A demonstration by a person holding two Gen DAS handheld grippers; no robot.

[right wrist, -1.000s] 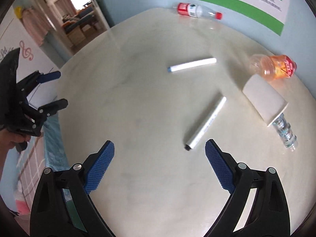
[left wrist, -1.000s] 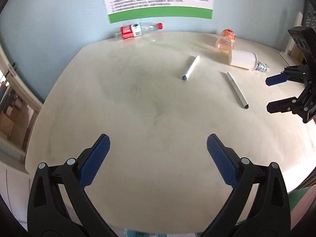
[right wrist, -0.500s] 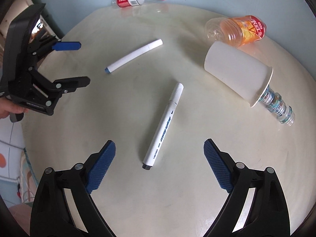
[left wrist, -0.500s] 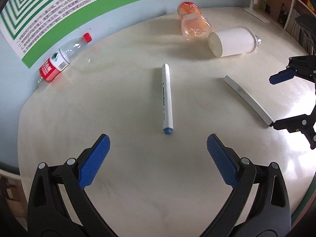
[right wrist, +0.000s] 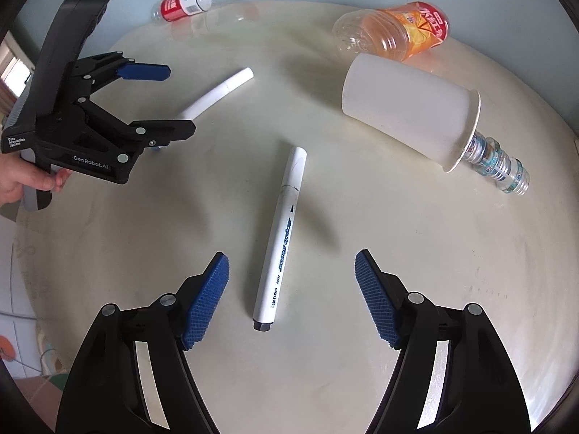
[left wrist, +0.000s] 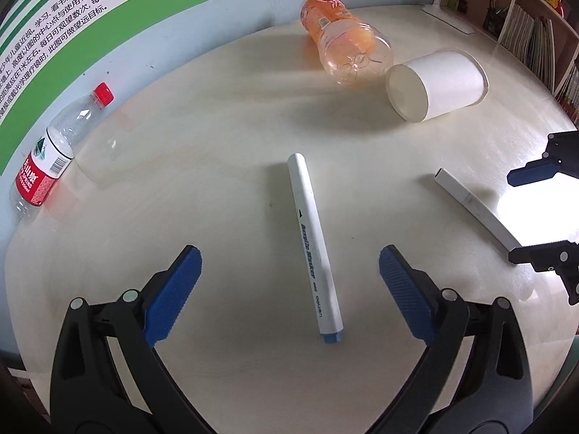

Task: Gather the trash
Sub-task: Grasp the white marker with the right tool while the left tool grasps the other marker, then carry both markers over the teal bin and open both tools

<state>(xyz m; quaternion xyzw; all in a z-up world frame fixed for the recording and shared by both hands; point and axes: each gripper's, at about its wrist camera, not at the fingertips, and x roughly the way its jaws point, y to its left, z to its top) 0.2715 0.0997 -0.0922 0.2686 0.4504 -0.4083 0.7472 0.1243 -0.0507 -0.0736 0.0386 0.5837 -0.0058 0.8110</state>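
Left wrist view: left gripper (left wrist: 289, 282), jaws apart, straddles a blue-capped marker (left wrist: 314, 244) lying on the round table (left wrist: 217, 144); orange bottle (left wrist: 343, 49) and paper cup (left wrist: 434, 85) lie beyond. Right wrist view: right gripper (right wrist: 292, 289), jaws apart, straddles a black-tipped marker (right wrist: 280, 238); cup (right wrist: 409, 108) lies further off to the right.

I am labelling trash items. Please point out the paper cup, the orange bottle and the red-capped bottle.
paper cup (right wrist: 405, 108), right wrist view, side wall.
orange bottle (left wrist: 343, 43), left wrist view, clear body.
red-capped bottle (left wrist: 34, 177), left wrist view, red label.
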